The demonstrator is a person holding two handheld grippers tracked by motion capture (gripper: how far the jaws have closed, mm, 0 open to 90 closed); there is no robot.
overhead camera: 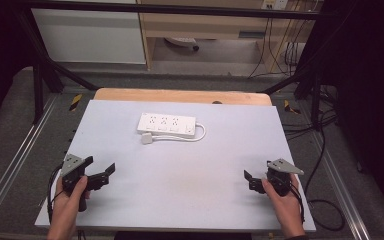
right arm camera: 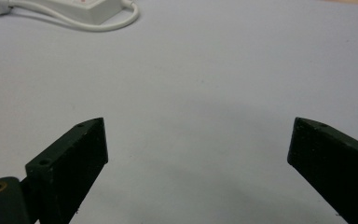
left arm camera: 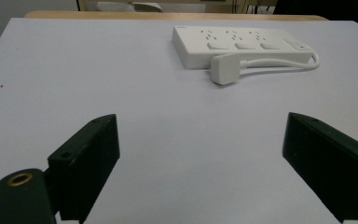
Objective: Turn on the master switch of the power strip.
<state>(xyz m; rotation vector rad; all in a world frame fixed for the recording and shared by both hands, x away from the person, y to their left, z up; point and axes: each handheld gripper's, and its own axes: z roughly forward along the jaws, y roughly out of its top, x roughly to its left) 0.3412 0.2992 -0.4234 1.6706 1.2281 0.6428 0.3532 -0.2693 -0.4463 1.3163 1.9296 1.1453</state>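
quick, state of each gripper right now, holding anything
Left gripper: open, holding nothing, over the pale grey table mat.
Right gripper: open, holding nothing; the white three-outlet power strip lies untouched farther up.

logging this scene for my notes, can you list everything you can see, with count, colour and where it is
power strip: 1, white, far middle of the table, flat
plug: 1, white, on the mat touching the strip's near side, unplugged
cord: 1, white, loops from the strip's right end back to the plug
mat: 1, pale grey, covers the table
table: 1, wood, edge shows beyond the mat
left claw: 1, black, near left, open, empty
right claw: 1, black, near right, open, empty
hands: 2, one holding each claw
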